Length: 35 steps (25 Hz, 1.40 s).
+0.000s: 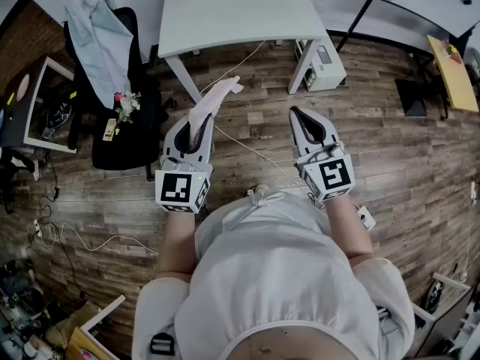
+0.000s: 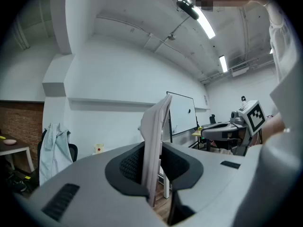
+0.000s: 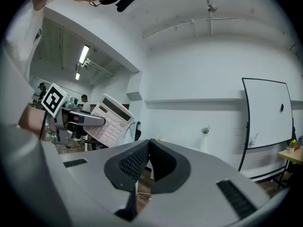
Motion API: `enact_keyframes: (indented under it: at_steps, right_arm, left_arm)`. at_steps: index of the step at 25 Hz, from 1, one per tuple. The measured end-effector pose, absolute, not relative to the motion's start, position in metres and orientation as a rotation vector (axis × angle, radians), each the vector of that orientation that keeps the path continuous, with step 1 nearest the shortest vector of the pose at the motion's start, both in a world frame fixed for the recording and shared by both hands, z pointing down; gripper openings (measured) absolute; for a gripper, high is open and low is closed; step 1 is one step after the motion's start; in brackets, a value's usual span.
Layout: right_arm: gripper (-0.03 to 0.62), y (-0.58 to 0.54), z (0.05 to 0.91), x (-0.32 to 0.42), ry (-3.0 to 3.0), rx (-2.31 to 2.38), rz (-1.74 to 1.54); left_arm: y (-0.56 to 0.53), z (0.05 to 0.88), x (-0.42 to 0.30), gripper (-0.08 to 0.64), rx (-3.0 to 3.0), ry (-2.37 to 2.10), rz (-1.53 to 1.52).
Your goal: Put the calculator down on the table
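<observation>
My left gripper is shut on a pale pink-white calculator, which sticks out past the jaws over the wooden floor. In the left gripper view the calculator stands edge-on, clamped between the dark pads of the left gripper. My right gripper is held level beside it, shut and empty. The right gripper view shows the right gripper with its jaws closed together, and the calculator with its keys facing the camera at the left. The white table stands ahead of both grippers.
A black chair draped with a light jacket stands left of the table, with a small bunch of flowers on it. A white box unit sits under the table's right side. Cables run over the wooden floor.
</observation>
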State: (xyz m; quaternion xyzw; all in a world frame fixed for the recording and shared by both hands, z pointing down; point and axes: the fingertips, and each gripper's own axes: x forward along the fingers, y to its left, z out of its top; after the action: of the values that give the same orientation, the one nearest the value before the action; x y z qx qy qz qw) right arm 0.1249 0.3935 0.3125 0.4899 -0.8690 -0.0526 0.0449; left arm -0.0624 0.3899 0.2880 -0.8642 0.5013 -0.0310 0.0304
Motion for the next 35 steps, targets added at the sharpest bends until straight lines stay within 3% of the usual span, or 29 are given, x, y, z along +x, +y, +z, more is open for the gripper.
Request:
enact_keyframes:
  at_steps: [23,35]
  right_arm:
    - [0.005,0.356,0.335,0.156,-2.669,1.462,-0.054]
    - [0.006,0.25,0.358,0.123,-2.65,1.42,0.006]
  left_arm:
    - [0.364,0.303,-0.027,0.094,-2.689,1.618,-0.095]
    - [0.252,0.323,-0.051,0.094,-2.73,1.599,-0.109]
